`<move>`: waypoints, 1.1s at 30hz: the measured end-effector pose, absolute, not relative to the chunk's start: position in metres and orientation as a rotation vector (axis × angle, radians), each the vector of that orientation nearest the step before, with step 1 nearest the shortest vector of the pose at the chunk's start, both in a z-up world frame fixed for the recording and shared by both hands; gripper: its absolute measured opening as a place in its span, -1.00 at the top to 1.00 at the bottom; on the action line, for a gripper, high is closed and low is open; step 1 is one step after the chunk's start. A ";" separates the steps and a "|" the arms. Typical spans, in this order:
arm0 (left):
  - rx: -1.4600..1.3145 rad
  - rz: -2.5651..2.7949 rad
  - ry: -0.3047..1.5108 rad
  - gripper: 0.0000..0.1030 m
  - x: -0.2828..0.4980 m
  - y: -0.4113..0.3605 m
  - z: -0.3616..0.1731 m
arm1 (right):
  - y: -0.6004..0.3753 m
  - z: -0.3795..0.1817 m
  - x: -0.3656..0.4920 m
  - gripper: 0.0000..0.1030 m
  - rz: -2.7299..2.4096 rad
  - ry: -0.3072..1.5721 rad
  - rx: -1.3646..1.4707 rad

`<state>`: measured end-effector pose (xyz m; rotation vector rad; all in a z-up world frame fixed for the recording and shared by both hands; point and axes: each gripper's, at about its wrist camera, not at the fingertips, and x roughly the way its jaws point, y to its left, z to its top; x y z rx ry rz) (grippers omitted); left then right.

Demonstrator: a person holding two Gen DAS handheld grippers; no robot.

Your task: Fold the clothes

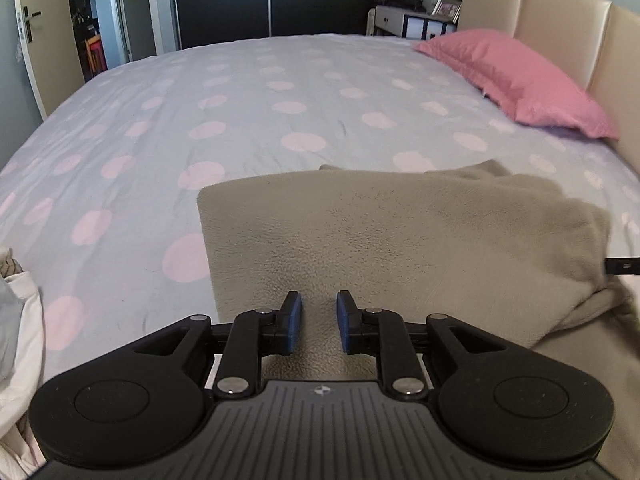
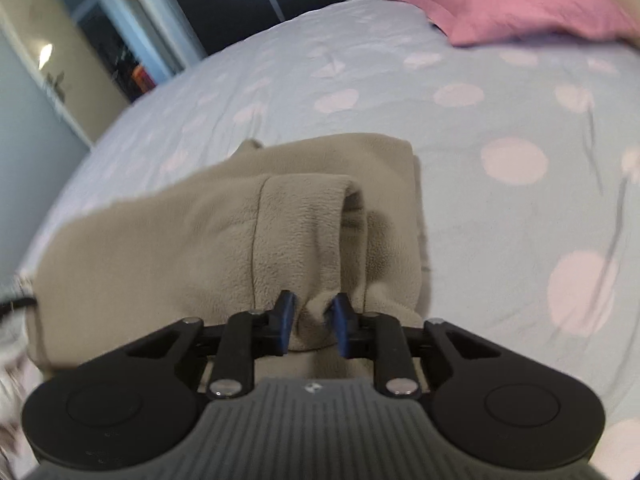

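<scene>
1. So, on the far left, a heap of pale clothes (image 1: 18, 320) sits at the edge of the bed (image 1: 168, 128), apparently not folded yet.
2. The left gripper (image 1: 319, 322) hovers over the beige fleece (image 1: 400, 240); its jaws stand slightly apart, with no cloth pinched between them.
3. The fleece lies on the bed's near side, already doubled into a rough rectangle, its right end bunched.
4. The right gripper (image 2: 310, 322) is clamped on a fold of that bunched end (image 2: 312, 240), so this side probably needs tidying.
</scene>
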<state>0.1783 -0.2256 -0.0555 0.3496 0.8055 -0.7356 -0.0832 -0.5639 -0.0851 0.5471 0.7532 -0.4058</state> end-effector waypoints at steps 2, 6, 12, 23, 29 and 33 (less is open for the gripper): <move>0.382 -0.715 0.817 0.68 0.182 -0.230 -0.066 | -0.566 -0.087 -0.083 0.64 -0.431 0.775 0.544; 0.431 -0.683 0.852 0.68 0.189 -0.236 -0.086 | -0.571 -0.098 -0.082 0.82 -0.459 0.800 0.545; 0.436 -0.676 0.849 0.68 0.190 -0.228 -0.079 | -0.570 -0.090 -0.087 0.76 -0.461 0.820 0.481; 0.505 -0.838 0.727 0.49 0.121 -0.199 -0.041 | -0.515 -0.046 -0.118 0.35 -0.308 0.757 0.321; 0.612 -0.986 0.704 0.47 0.062 -0.173 -0.045 | -0.445 -0.041 -0.135 0.35 -0.103 0.790 0.146; 0.659 -1.076 0.690 0.44 0.024 -0.149 -0.051 | -0.396 -0.046 -0.149 0.35 -0.001 0.833 0.029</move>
